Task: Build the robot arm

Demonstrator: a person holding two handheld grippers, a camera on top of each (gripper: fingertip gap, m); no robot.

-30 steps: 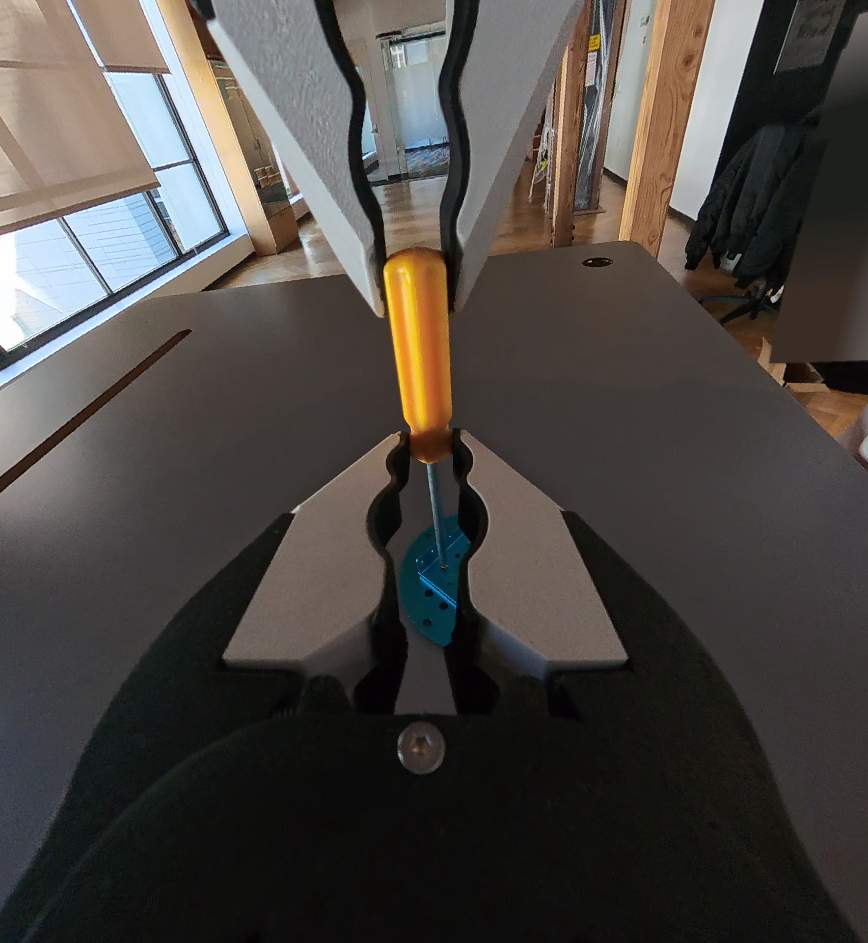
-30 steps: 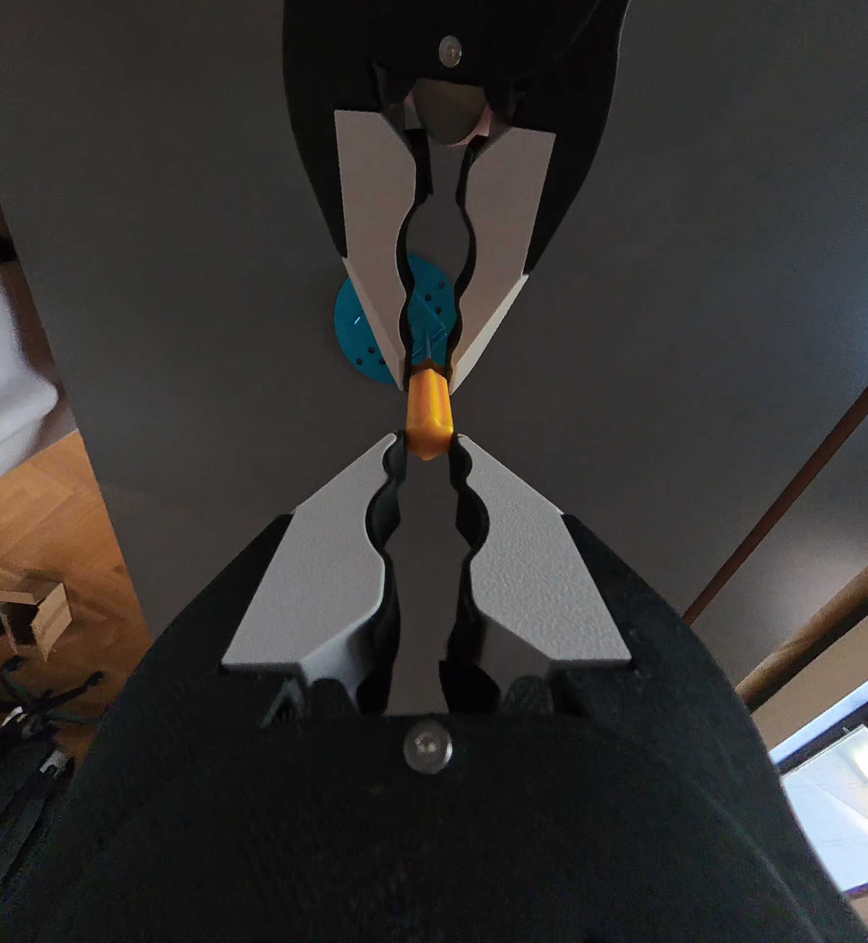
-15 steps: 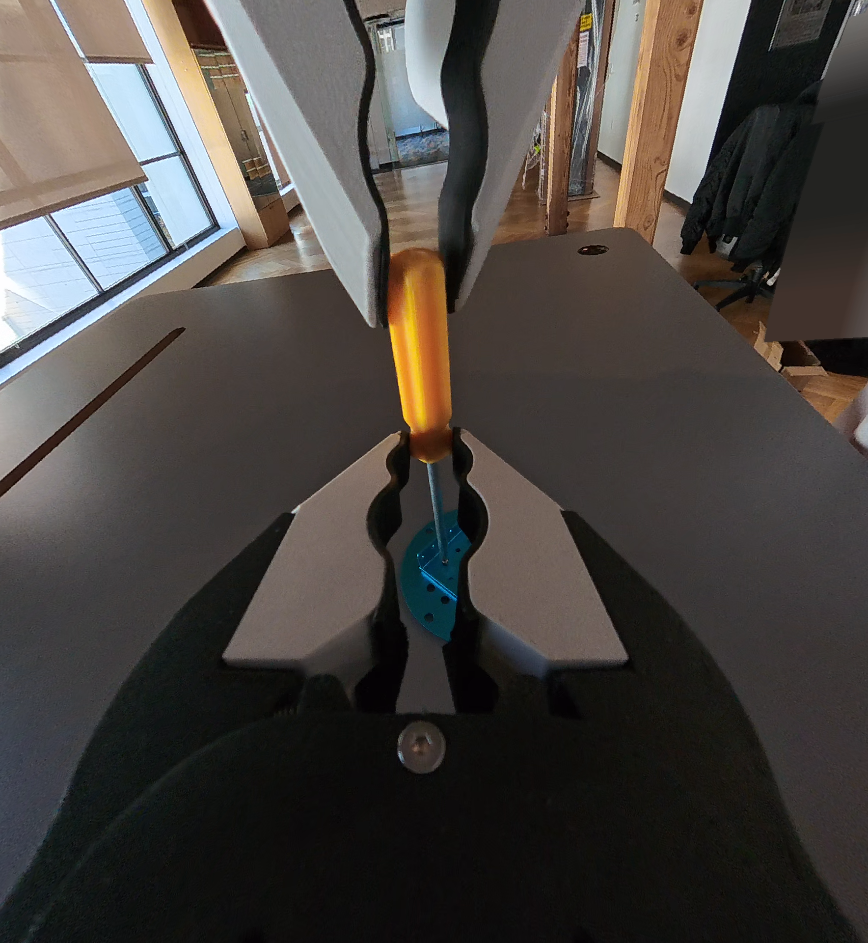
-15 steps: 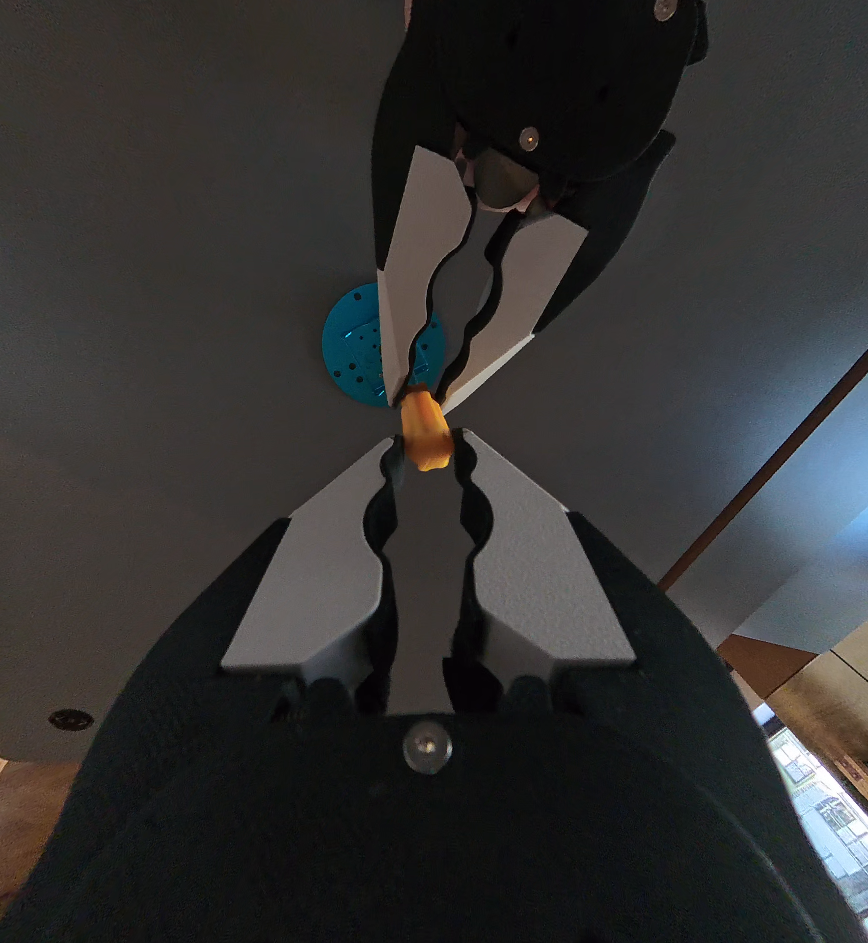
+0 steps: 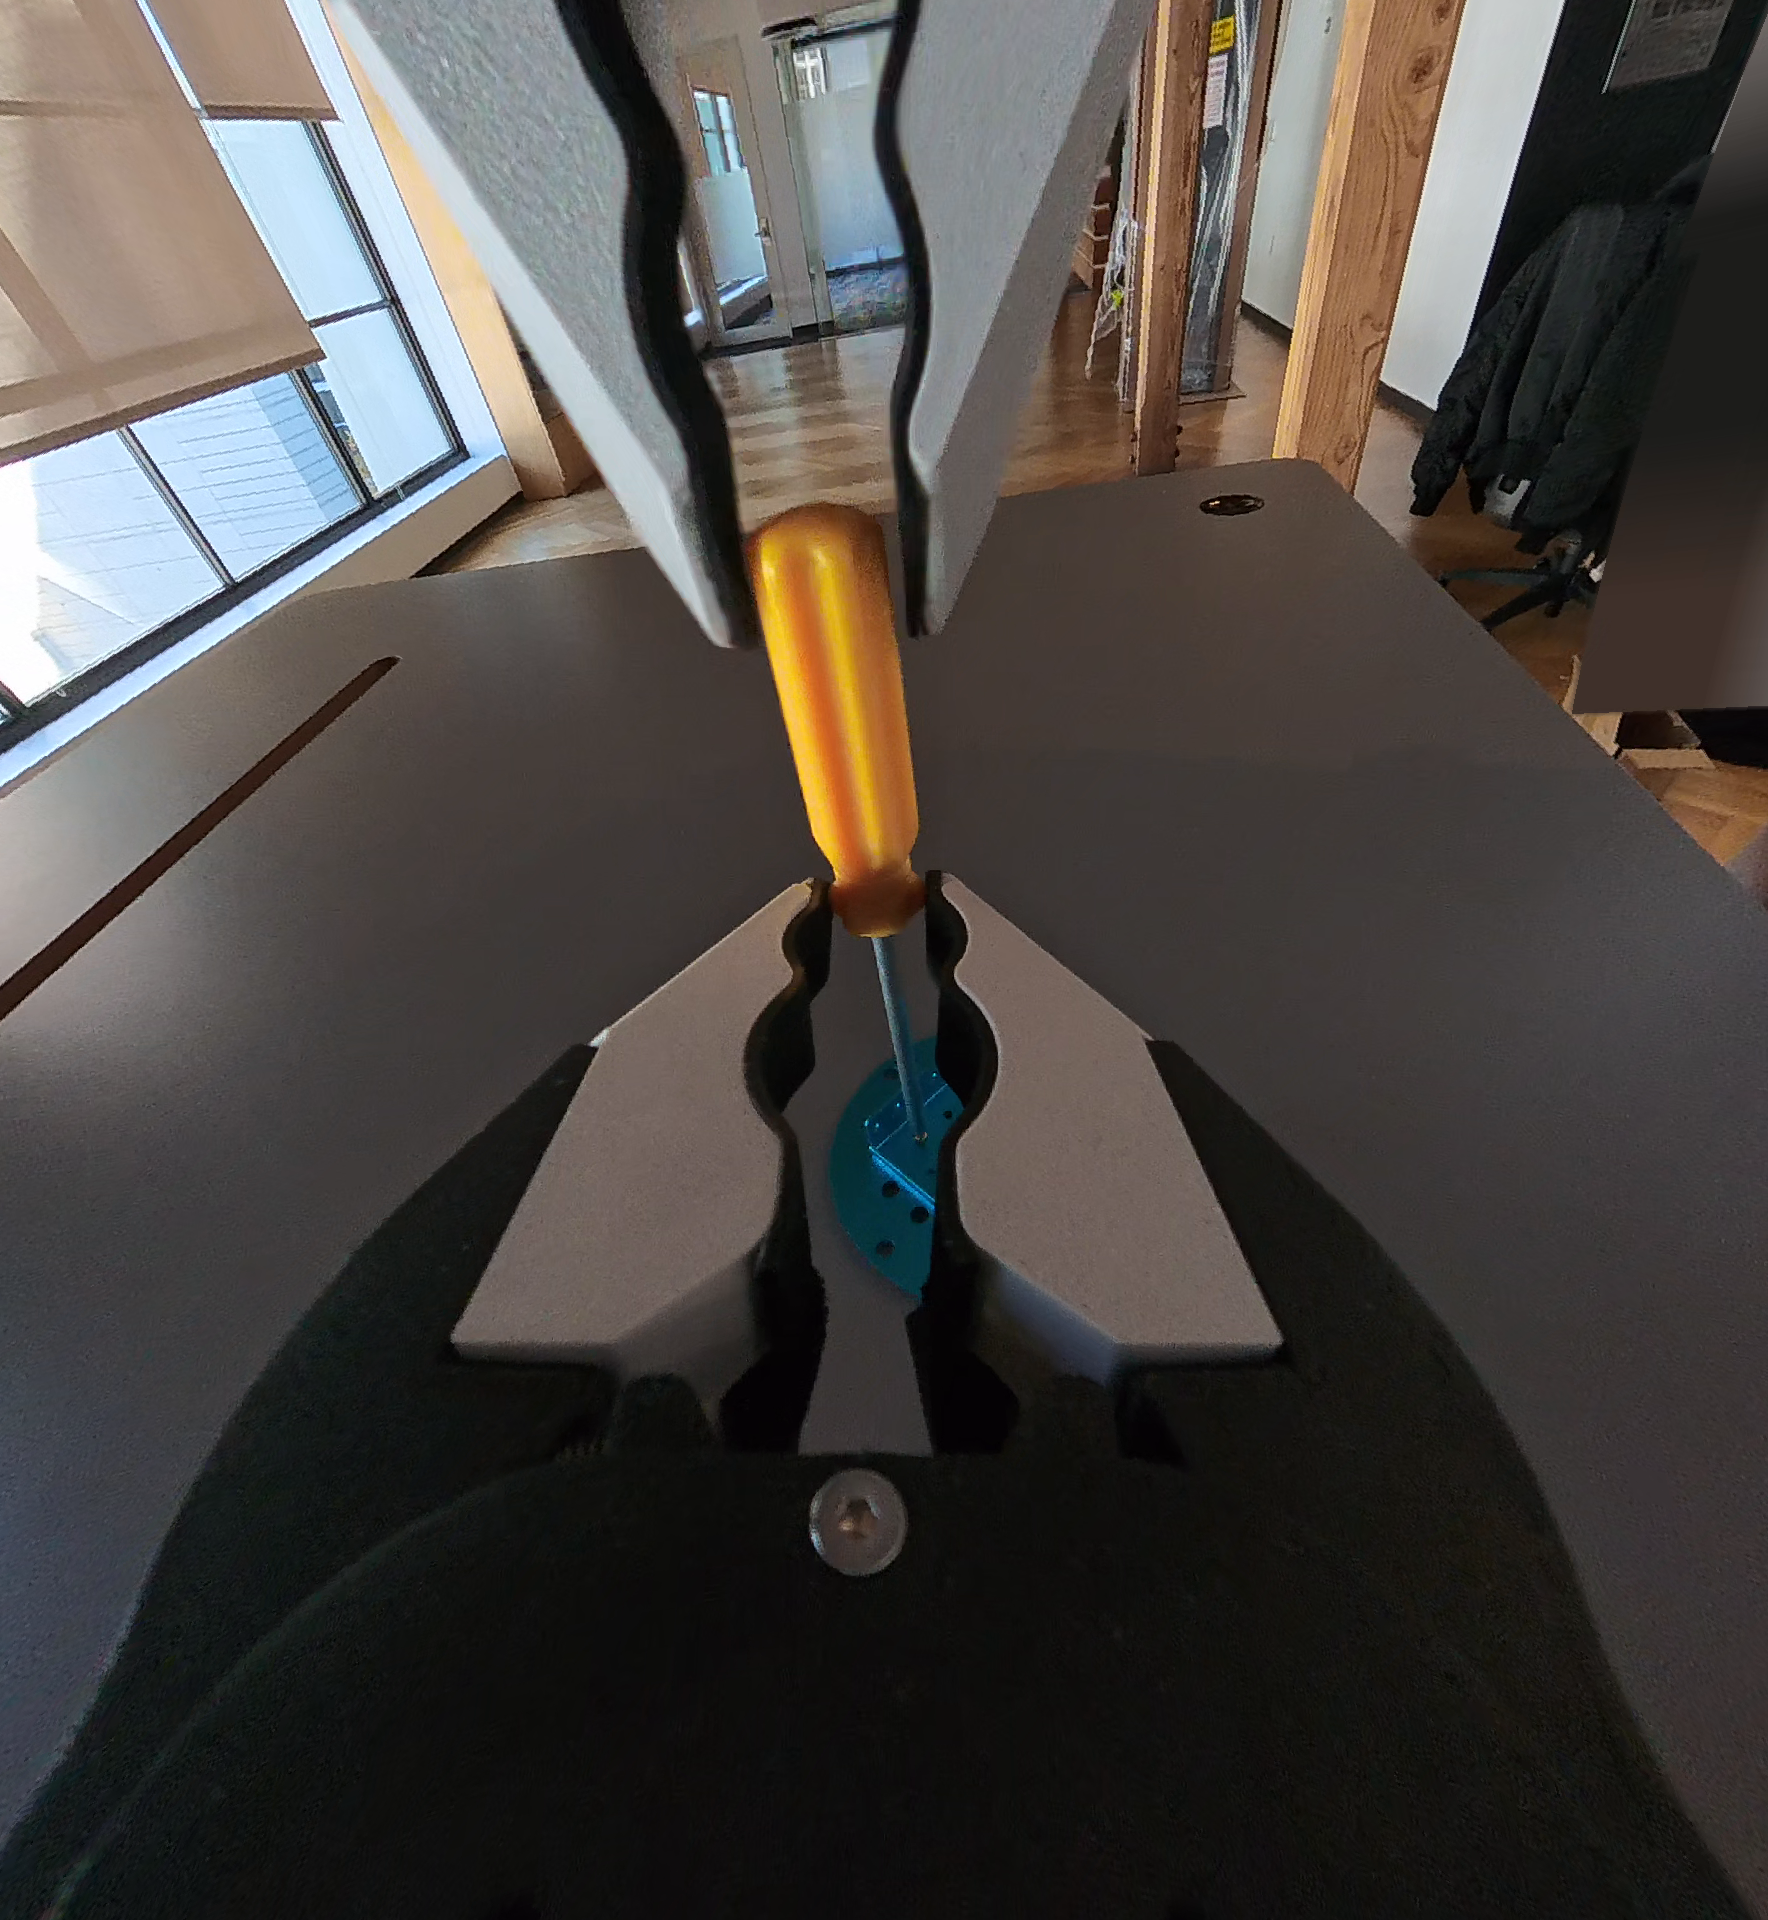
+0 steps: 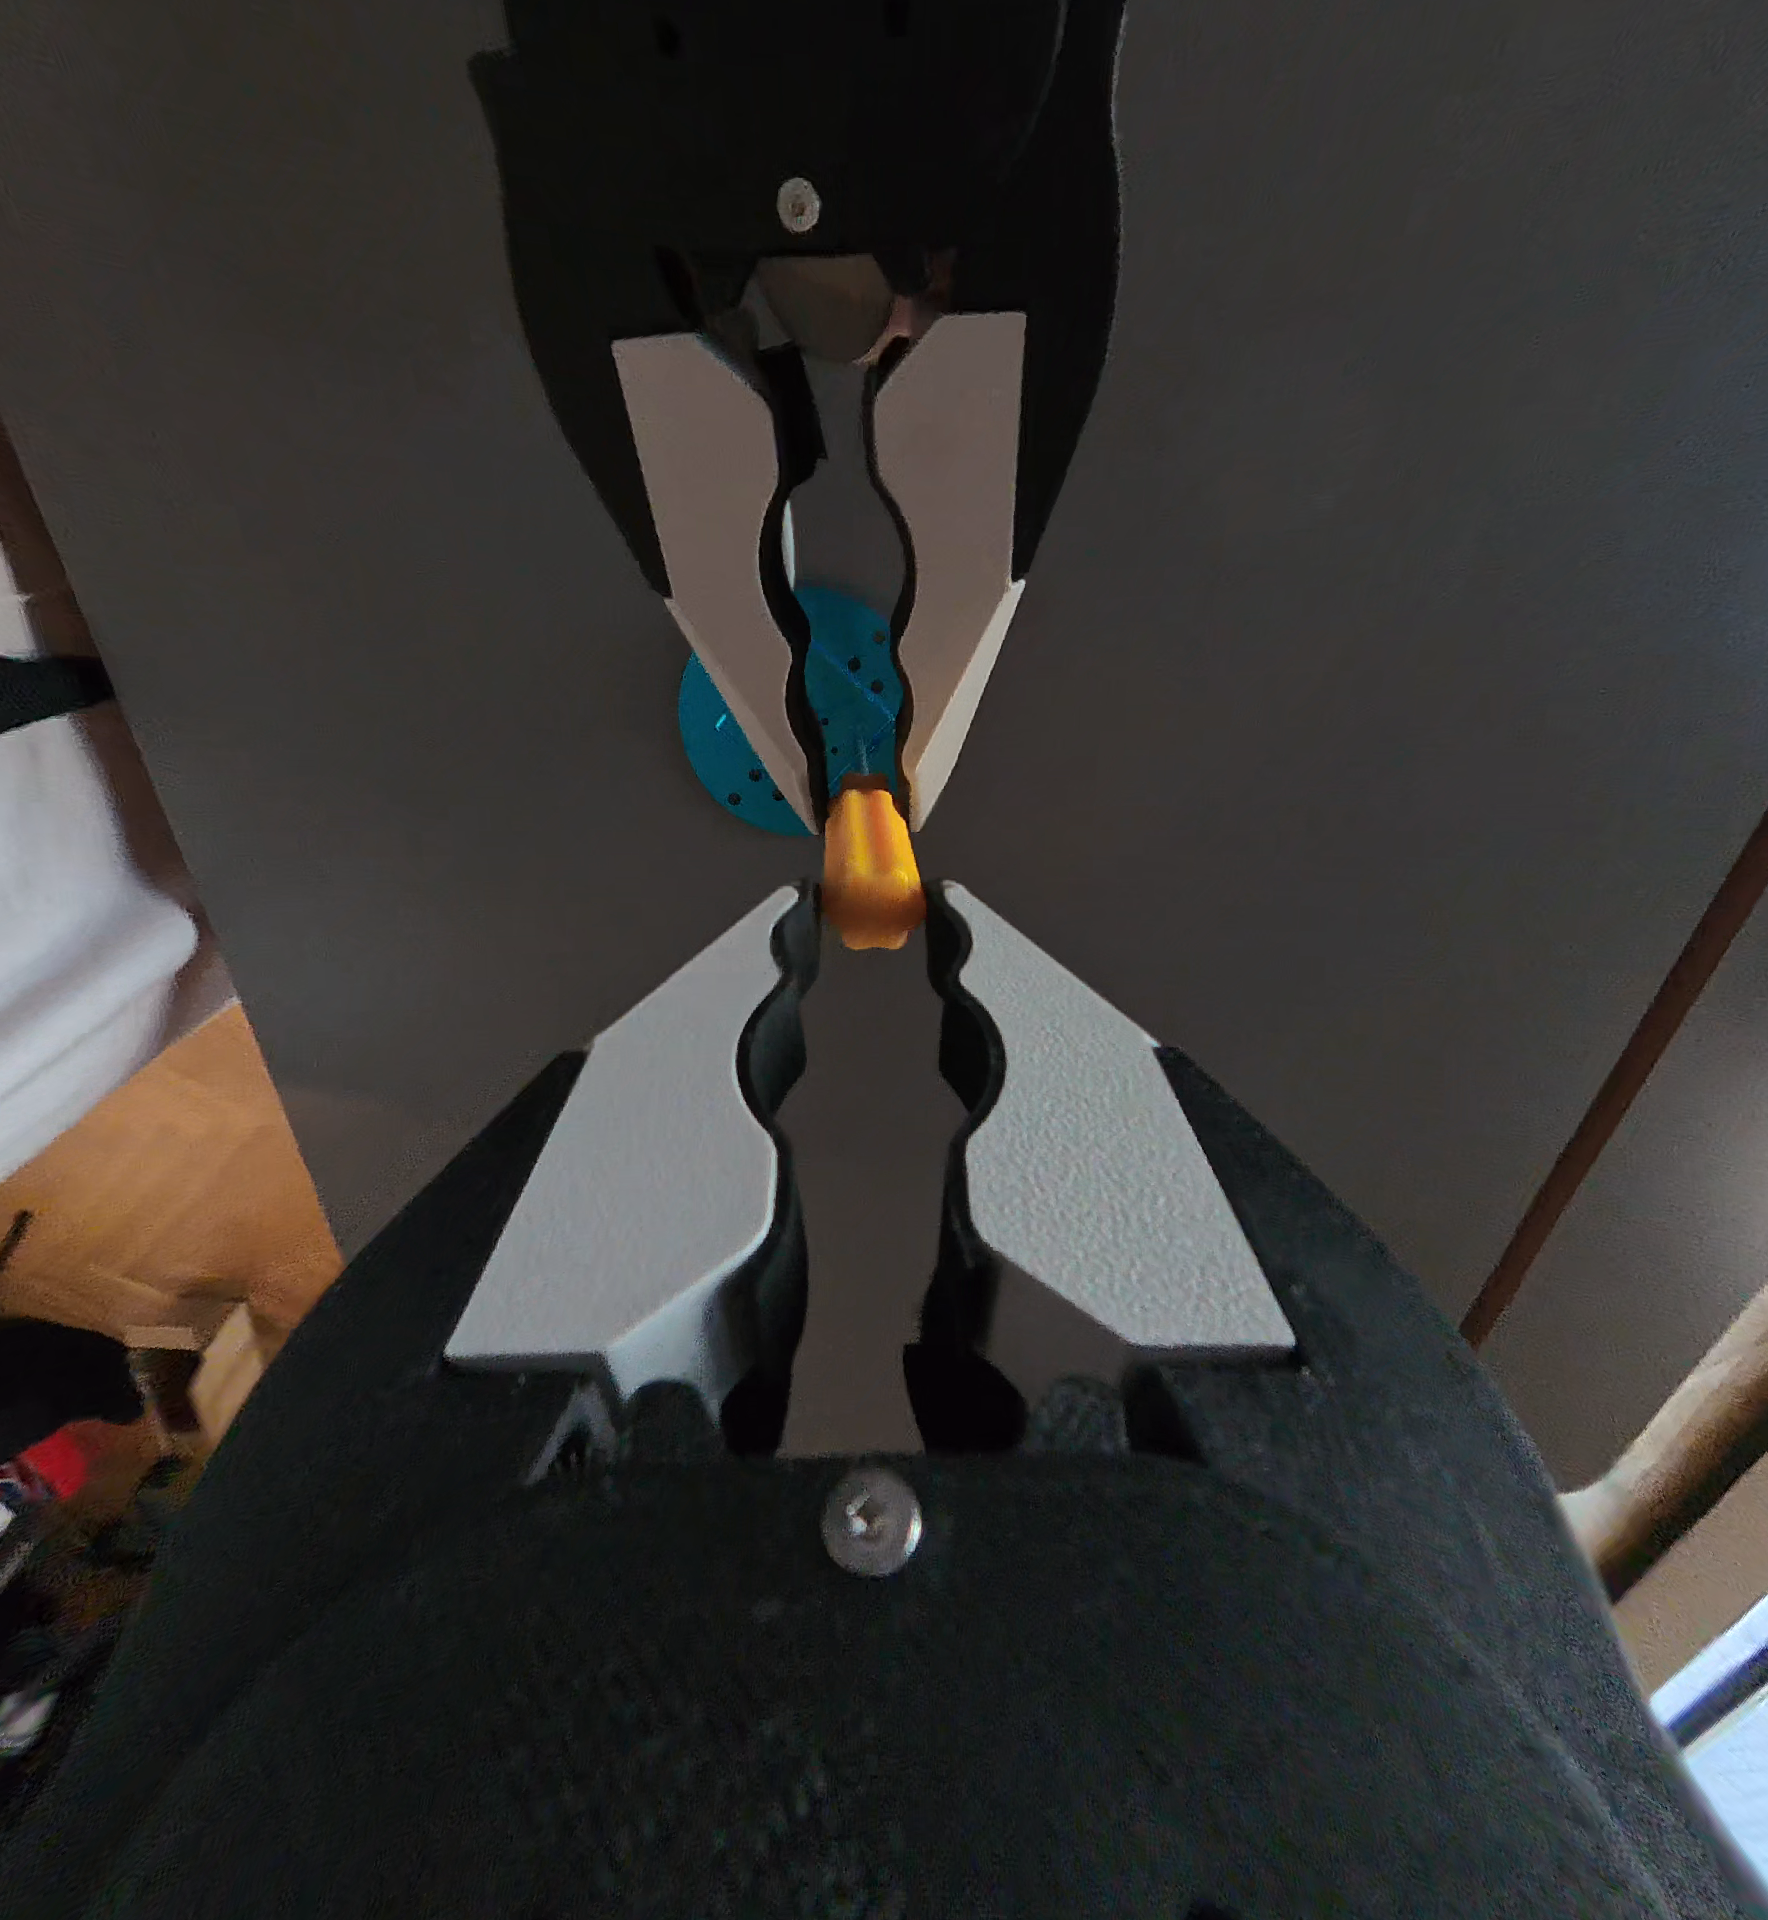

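Observation:
An orange-handled screwdriver [image 5: 838, 727] stands nearly upright on a dark grey table [image 5: 1275, 831]. Its thin metal shaft comes down on a small blue bracket [image 5: 895, 1138] that lies on a round blue perforated disc [image 5: 875, 1195]. My left gripper [image 5: 872, 902] is shut on the lower collar of the handle. My right gripper [image 6: 869, 904] comes from above and is shut on the top of the handle [image 6: 867, 883]; it also shows in the left wrist view [image 5: 826, 613]. In the right wrist view the left gripper [image 6: 864, 821] partly covers the disc [image 6: 724, 717].
The table has a long slot [image 5: 184, 800] at the left and a cable hole [image 5: 1231, 505] at the far right. Beyond it are windows, wooden posts and dark jackets [image 5: 1545, 343]. Wooden floor [image 6: 132, 1195] and a white object [image 6: 7, 935] lie past the table's edge. Spacing between my two grippers at the tips: around 5 cm.
The right gripper twisted about the screwdriver's axis half a second ago and has now turned back in line with the left gripper. The left gripper, disc and bracket have stayed put.

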